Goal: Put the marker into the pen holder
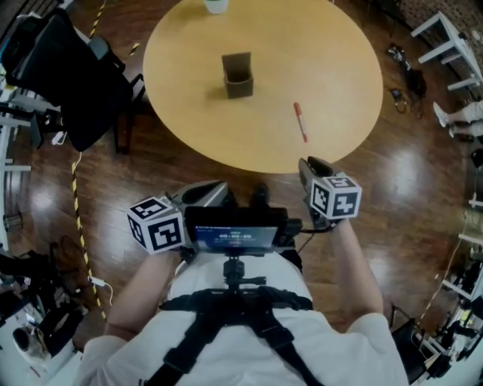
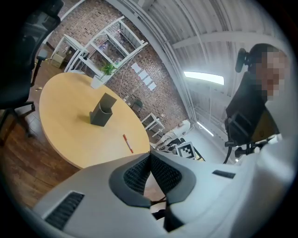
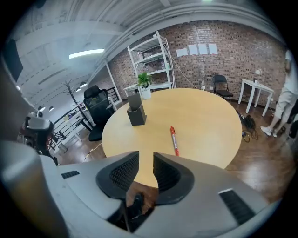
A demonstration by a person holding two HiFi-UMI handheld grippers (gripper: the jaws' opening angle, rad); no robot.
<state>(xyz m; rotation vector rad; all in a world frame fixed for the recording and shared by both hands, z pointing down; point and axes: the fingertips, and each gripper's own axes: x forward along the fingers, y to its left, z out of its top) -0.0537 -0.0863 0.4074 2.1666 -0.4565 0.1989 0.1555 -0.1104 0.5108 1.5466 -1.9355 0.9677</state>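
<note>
A red marker (image 1: 300,121) lies flat on the round wooden table (image 1: 332,60), near its front right edge. The dark square pen holder (image 1: 238,75) stands upright near the table's middle, to the marker's left and farther back. Both grippers are held low in front of the person's body, off the table. My right gripper (image 1: 309,163) is open with nothing between its jaws; in its own view the marker (image 3: 173,140) lies just beyond the gripper (image 3: 145,158) and the holder (image 3: 136,112) lies farther back. My left gripper (image 2: 150,154) is shut and empty, its tips touching.
A black office chair (image 1: 68,75) stands left of the table. A white pot (image 1: 216,6) sits at the table's far edge. White tables (image 1: 445,38) and a seated person (image 1: 462,117) are at the right. A yellow-black cable (image 1: 75,188) runs over the wooden floor.
</note>
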